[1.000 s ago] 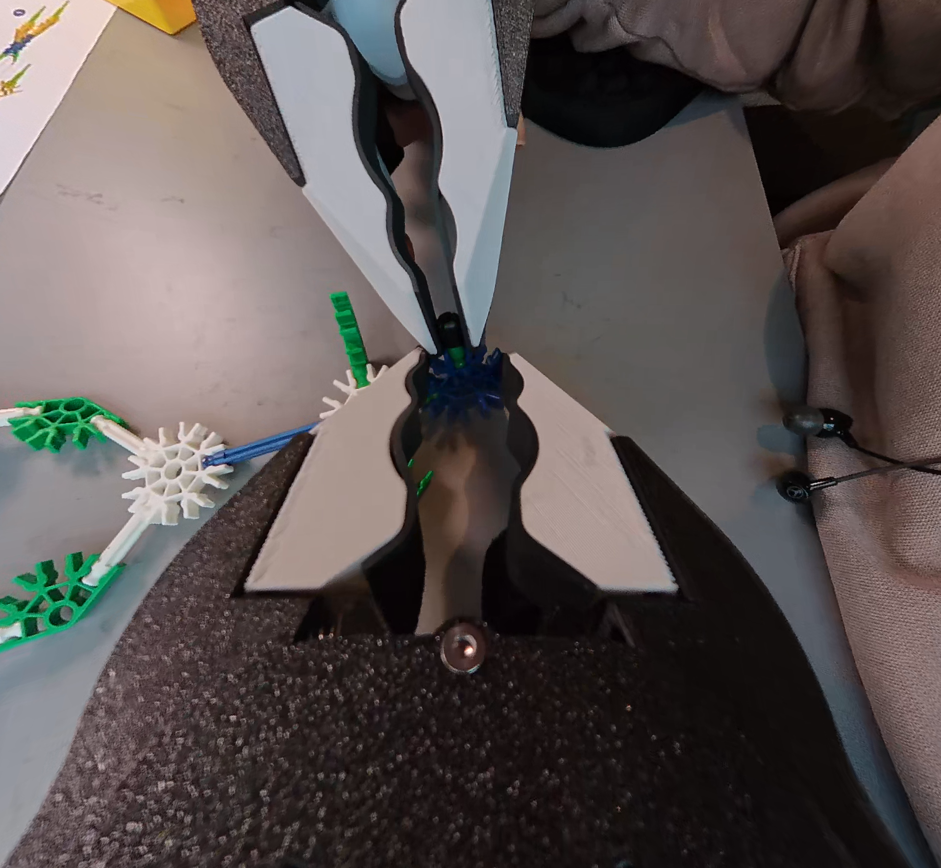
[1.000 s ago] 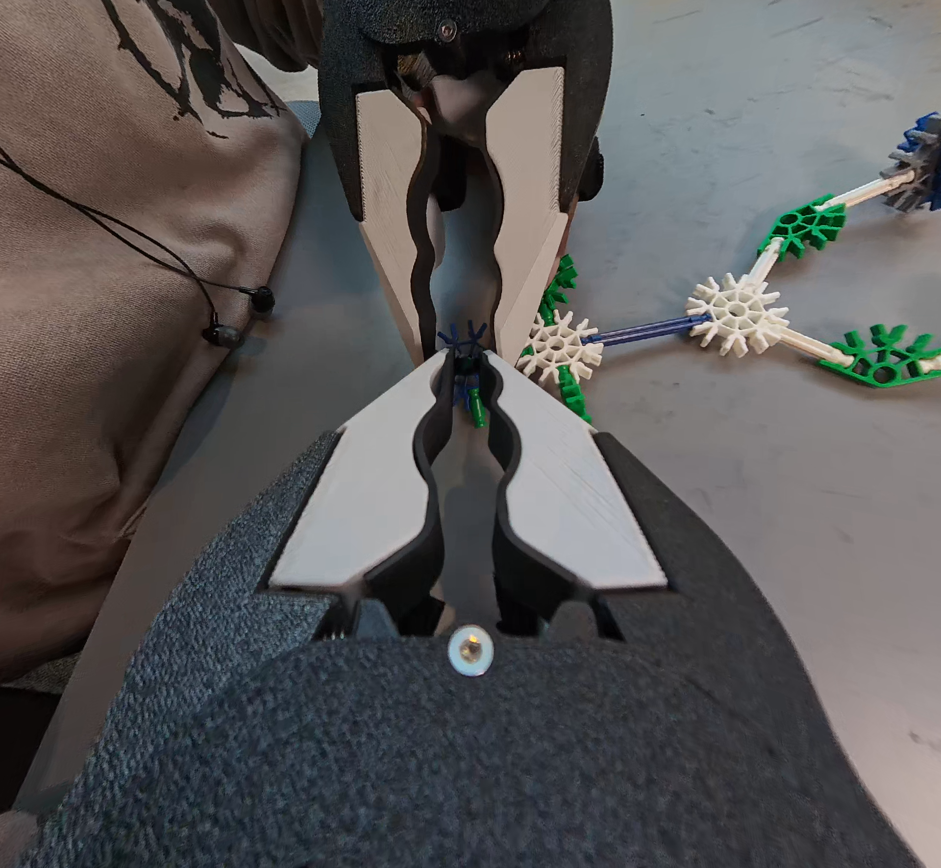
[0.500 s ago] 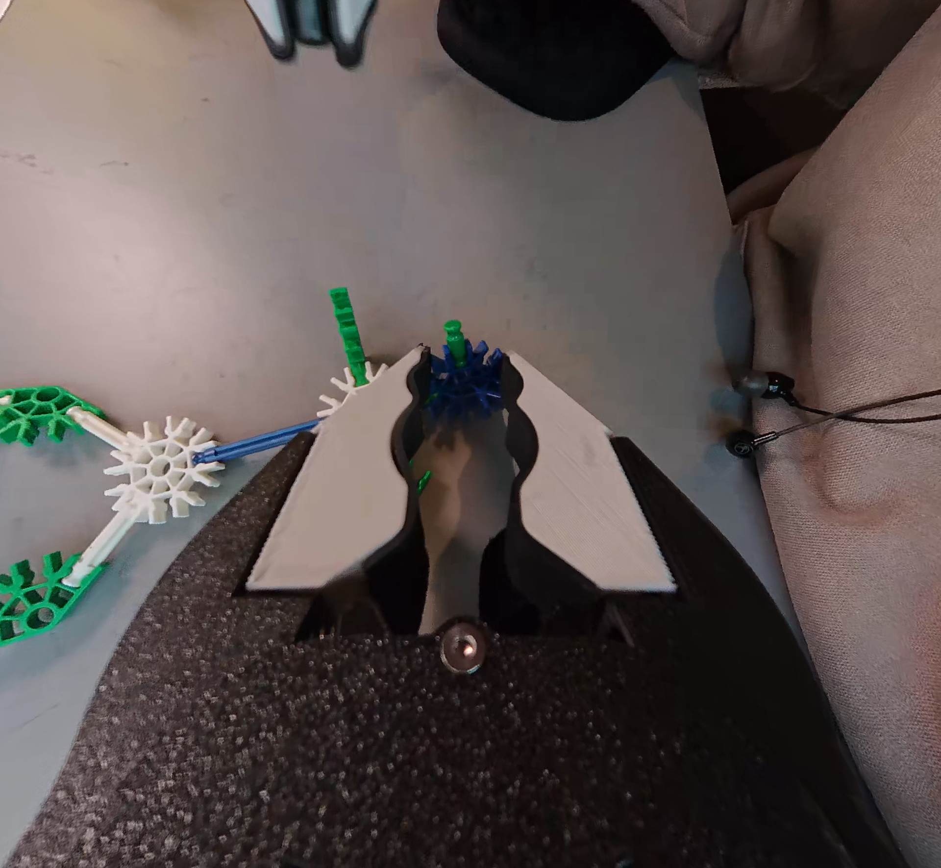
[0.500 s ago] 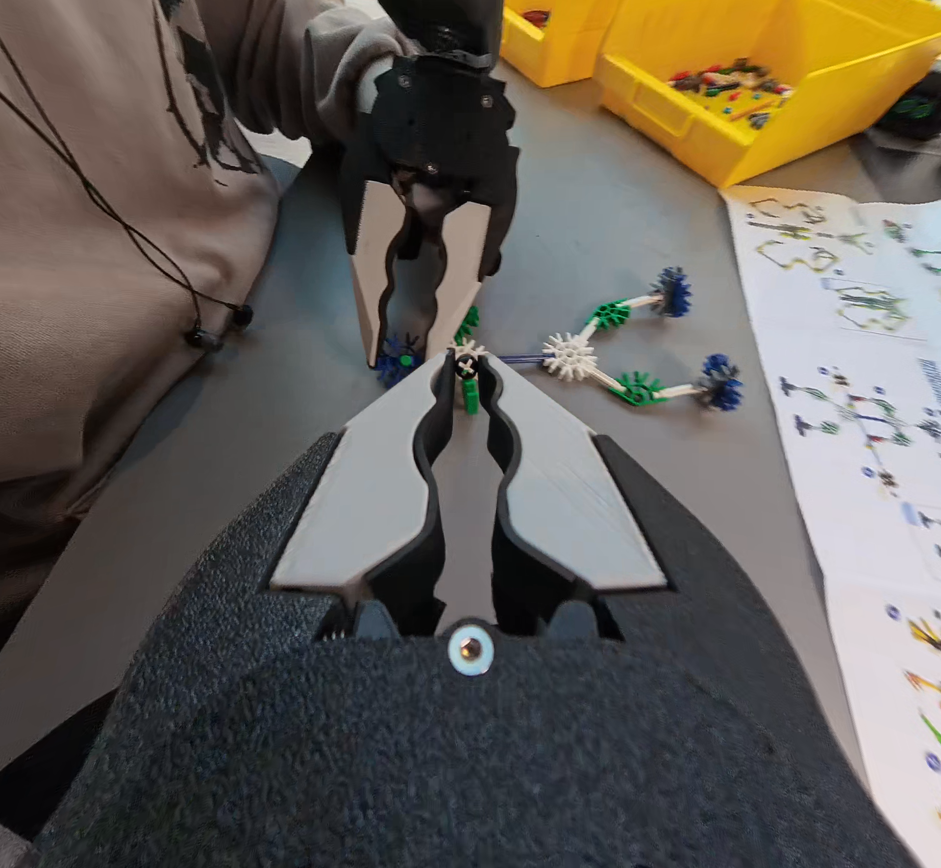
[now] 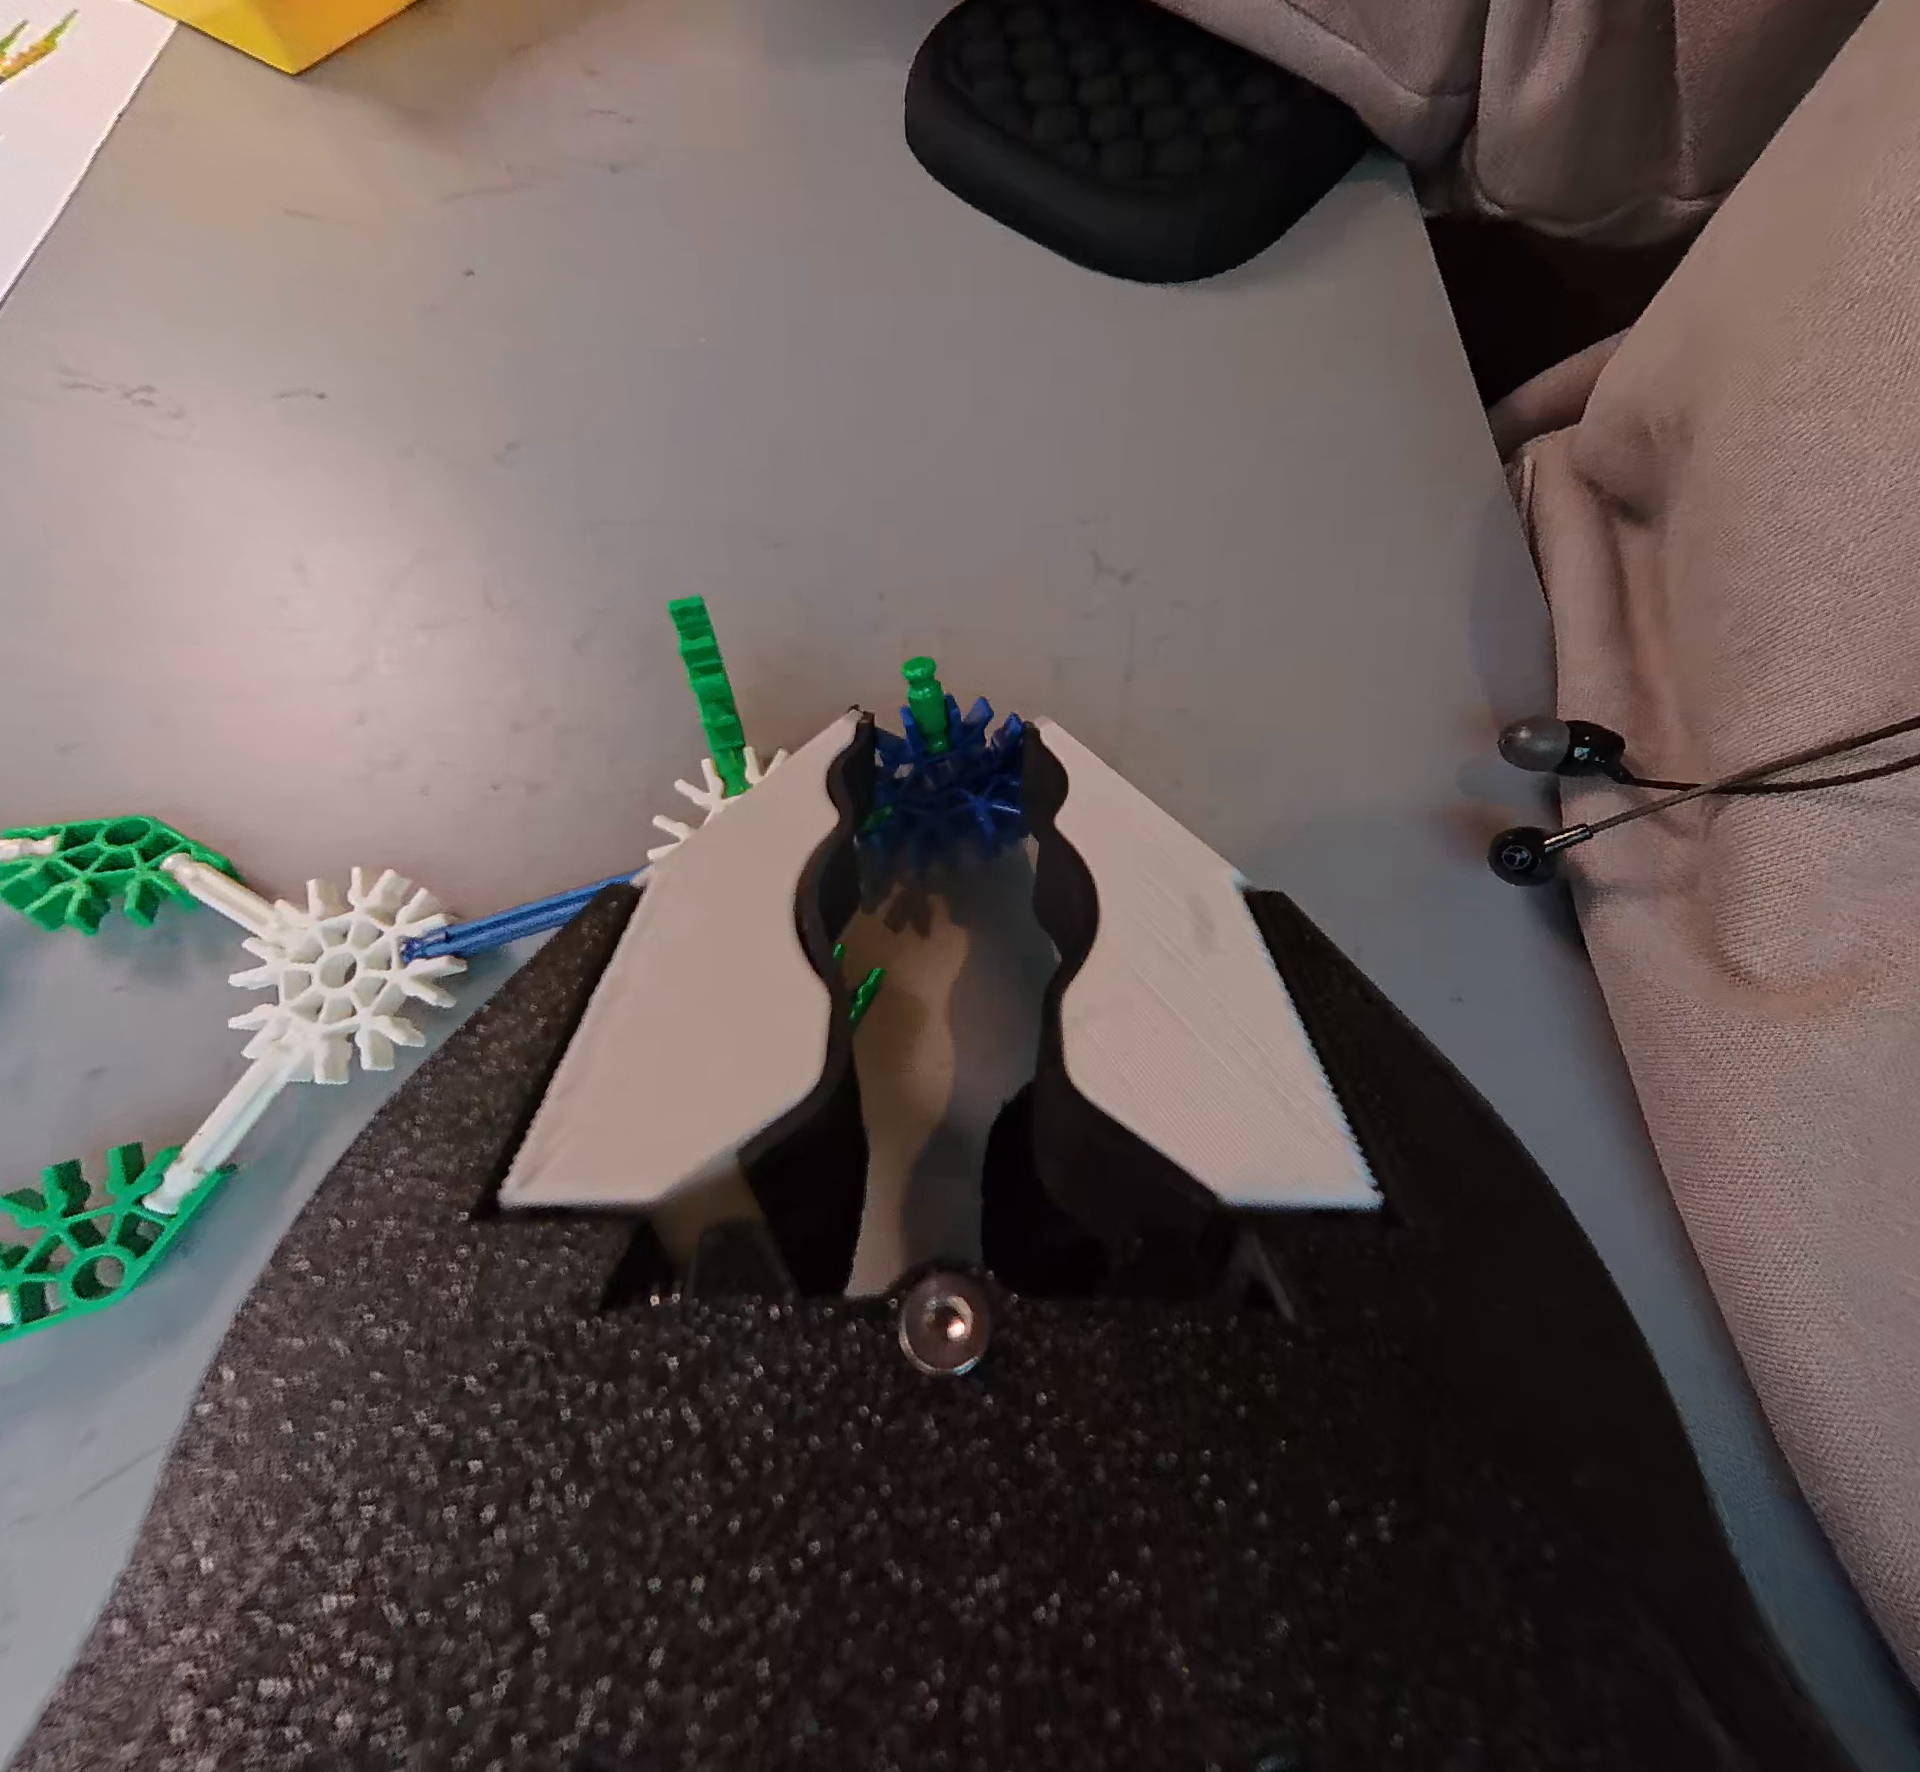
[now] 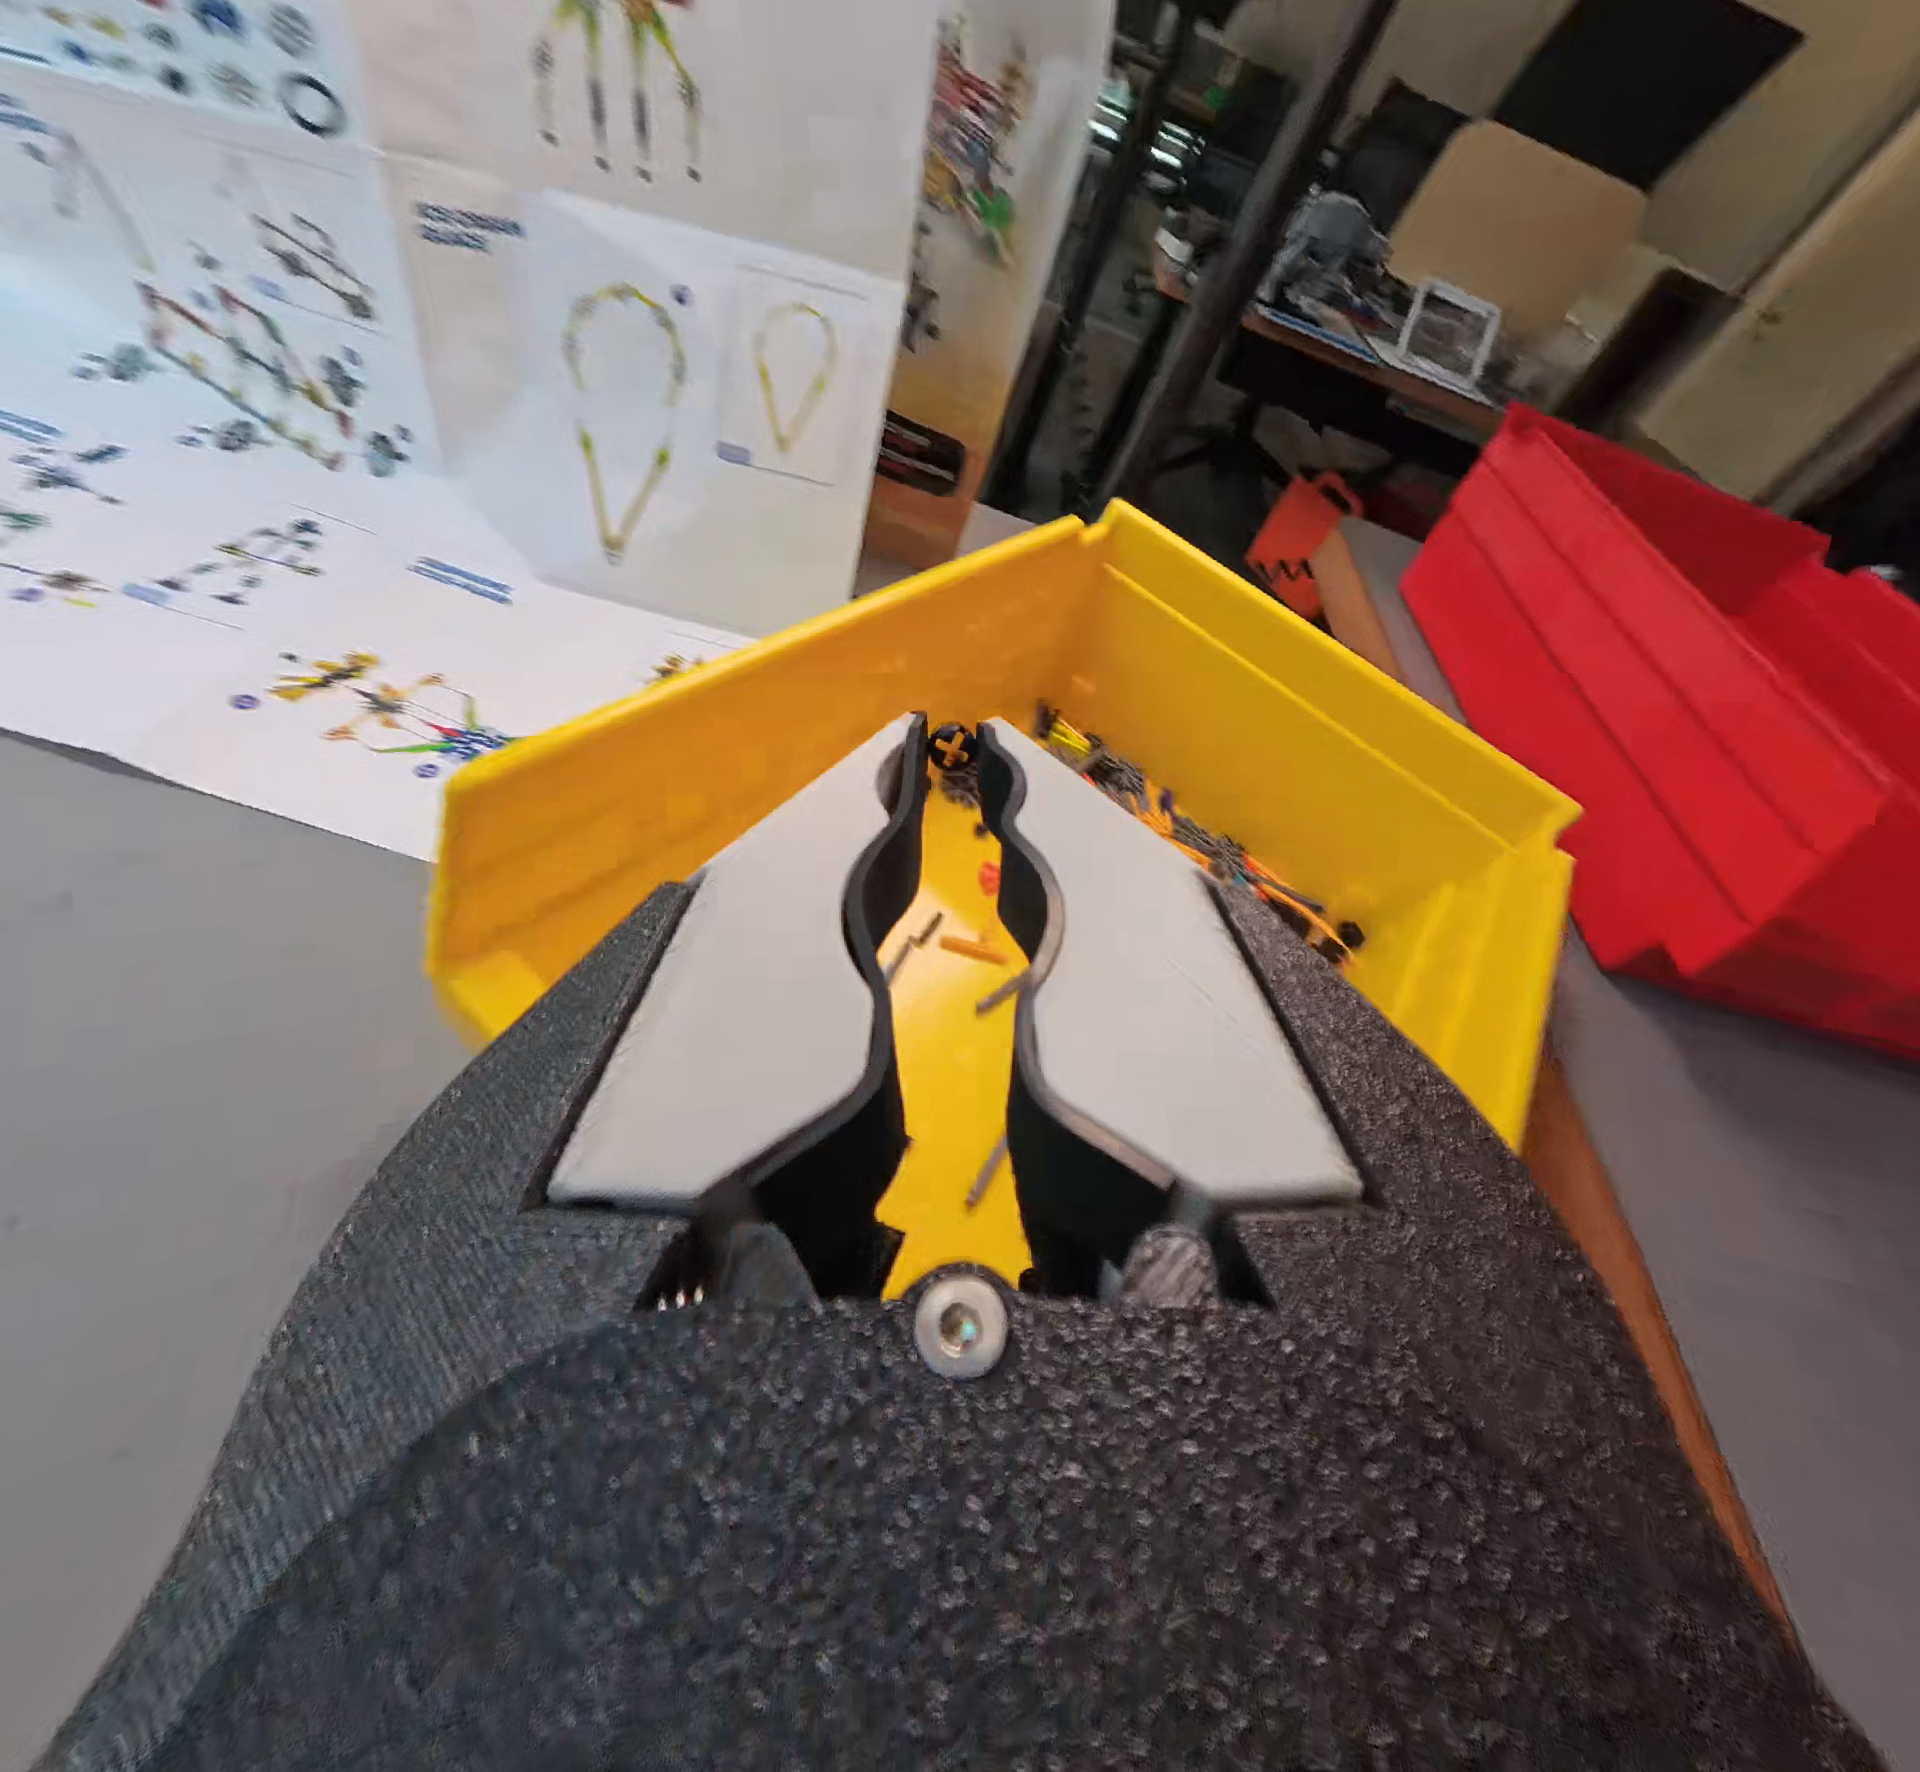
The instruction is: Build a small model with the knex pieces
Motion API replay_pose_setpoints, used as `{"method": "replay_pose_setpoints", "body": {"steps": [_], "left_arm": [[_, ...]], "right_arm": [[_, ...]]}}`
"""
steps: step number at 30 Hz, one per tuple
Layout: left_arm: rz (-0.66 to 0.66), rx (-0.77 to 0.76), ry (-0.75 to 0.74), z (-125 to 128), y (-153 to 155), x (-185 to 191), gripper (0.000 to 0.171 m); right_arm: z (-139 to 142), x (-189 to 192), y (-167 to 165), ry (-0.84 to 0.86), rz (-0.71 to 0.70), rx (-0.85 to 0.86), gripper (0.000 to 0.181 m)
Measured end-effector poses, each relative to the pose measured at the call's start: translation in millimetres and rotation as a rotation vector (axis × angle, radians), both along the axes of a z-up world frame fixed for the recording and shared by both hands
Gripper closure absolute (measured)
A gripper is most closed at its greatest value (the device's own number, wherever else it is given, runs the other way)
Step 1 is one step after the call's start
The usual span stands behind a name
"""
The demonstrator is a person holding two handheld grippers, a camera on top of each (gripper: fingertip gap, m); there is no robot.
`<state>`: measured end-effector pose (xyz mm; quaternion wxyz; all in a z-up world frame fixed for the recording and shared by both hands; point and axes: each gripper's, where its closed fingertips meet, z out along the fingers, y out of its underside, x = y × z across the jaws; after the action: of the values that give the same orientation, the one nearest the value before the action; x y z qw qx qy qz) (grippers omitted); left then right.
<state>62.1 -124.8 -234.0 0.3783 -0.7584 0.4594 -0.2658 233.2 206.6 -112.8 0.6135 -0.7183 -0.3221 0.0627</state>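
Left gripper [image 5: 943, 735]: a blue snowflake connector [image 5: 943, 787] is being clamped between the fingertips, jaws closed narrow upon it.
Green rod [image 5: 925, 702]: is being carried in the blue connector, its knobbed end projecting beyond the fingertips.
Held piece, location: is being kept low over the grey table [image 5: 520, 434], near the table's edge beside a person's beige garment [image 5: 1714, 579].
Toy assembly: a white snowflake connector [image 5: 343, 984] is being seen left of the gripper, joined by a blue rod [image 5: 520, 922] and white rods to green connectors [image 5: 94, 870].
Earbuds [image 5: 1538, 797]: are lying at the table edge, right of the gripper.
Black pad [image 5: 1122, 133]: is resting on the table farther ahead.
Right gripper [image 6: 951, 735]: nothing is being held; jaws are standing slightly apart, a narrow gap showing.
Right gripper, location: is being held above a yellow bin [image 6: 1299, 704] containing small parts; a black round piece [image 6: 951, 748] is being seen just past the tips.
Surroundings: instruction sheets [image 6: 312, 372] and red bins [image 6: 1714, 766] are being noted beyond.
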Motion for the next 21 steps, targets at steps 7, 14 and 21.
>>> {"method": "replay_pose_setpoints", "body": {"steps": [7, 14, 21], "left_arm": [[0.025, 0.017, -0.073, 14, 5, -3, 0.144], [0.090, 0.066, -0.173, 32, 17, -9, 0.144], [0.167, 0.123, -0.233, 46, 30, -21, 0.144]], "right_arm": [[12, 15, 10, 0.111, -0.032, 0.053, 0.142], [23, -108, -114, 0.338, 0.804, -0.157, 0.155], [-28, -179, -230, 0.177, 1.221, -0.418, 0.155]]}}
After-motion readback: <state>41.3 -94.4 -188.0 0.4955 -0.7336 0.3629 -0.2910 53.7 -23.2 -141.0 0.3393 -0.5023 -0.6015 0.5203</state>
